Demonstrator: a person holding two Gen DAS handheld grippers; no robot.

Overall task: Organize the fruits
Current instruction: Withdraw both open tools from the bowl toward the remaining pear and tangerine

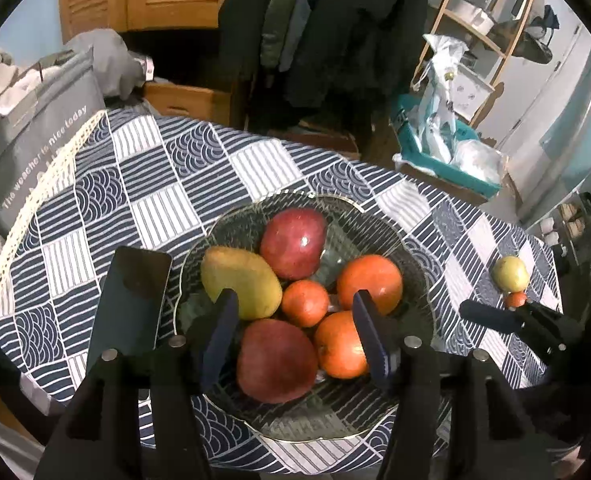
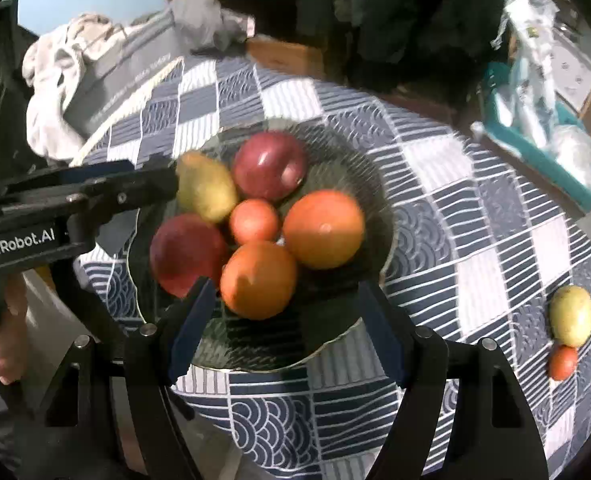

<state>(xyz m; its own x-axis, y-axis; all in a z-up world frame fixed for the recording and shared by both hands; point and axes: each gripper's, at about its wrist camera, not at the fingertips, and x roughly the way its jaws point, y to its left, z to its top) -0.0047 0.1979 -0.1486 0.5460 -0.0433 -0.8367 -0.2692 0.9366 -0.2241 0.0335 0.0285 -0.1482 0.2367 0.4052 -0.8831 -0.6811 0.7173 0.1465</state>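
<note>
On the checked surface [image 1: 167, 176]: glass bowl [image 1: 375, 412] holding six fruits; left claw [image 1: 299, 340] and right claw [image 2: 283, 332] both spread, empty, above it.

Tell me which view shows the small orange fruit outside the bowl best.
The right wrist view: the small orange fruit shows whole beside the yellow-green fruit. In the left wrist view the right claw partly hides it.

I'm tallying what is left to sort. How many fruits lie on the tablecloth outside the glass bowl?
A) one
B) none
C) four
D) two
D: a yellow-green fruit and a small orange-red fruit lie side by side on the tablecloth, well apart from the glass bowl.
</note>
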